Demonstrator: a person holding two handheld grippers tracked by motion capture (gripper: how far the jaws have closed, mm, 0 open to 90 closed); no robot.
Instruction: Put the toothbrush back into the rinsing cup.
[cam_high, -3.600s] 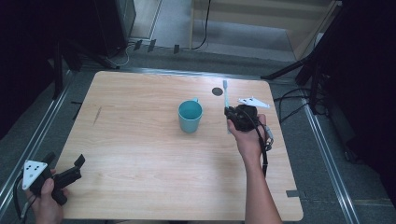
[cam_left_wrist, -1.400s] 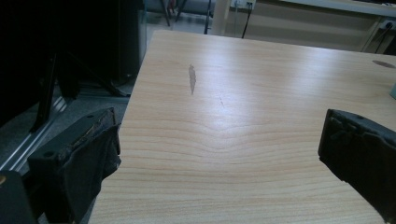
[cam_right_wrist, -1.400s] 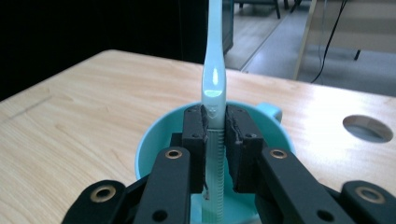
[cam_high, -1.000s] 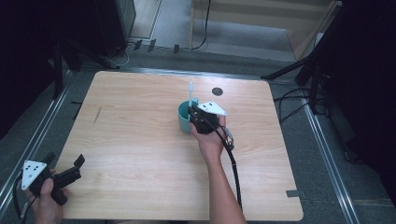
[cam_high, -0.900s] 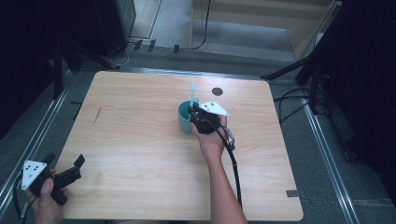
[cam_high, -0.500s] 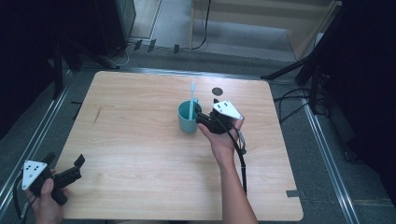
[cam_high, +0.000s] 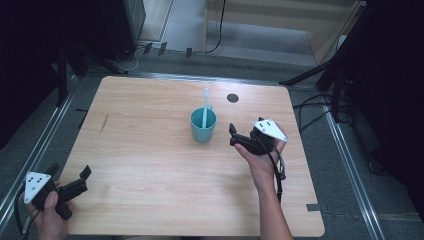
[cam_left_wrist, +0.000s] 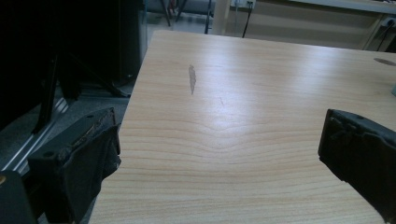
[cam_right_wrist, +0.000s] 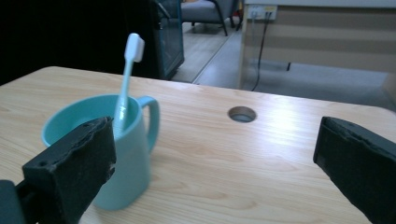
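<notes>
**K:** Two grippers in the high view. Right gripper (cam_high: 233, 135) sits just right of the teal mug (cam_high: 203, 126), jaws spread, nothing between them. They have just been opening. A second ago it was at the mug with the toothbrush (cam_high: 205, 106) in hand; now the brush stands in the mug, head up, leaning on the rim. Reads as drop-off done, hand backing off.

**M:** Left?

**K:** Left gripper (cam_high: 70, 176) parked at the near-left corner of the table (cam_high: 150, 165), same spot as before, jaws apart, empty.

**M:** Left gripper view?

**K:** Bare wood, a dark scuff mark (cam_left_wrist: 192, 78), both jaws wide. Sliver of teal at the right edge, cut off, likely the mug.

**M:** Right gripper view?

**K:** Mug (cam_right_wrist: 126, 154) low left, partly behind the left jaw, handle facing right. Toothbrush (cam_right_wrist: 126, 79) bristles clear of the rim; its lower end is hidden inside. Cable hole (cam_right_wrist: 242, 114) beyond. Mug base is cut off by the jaw.
</notes>
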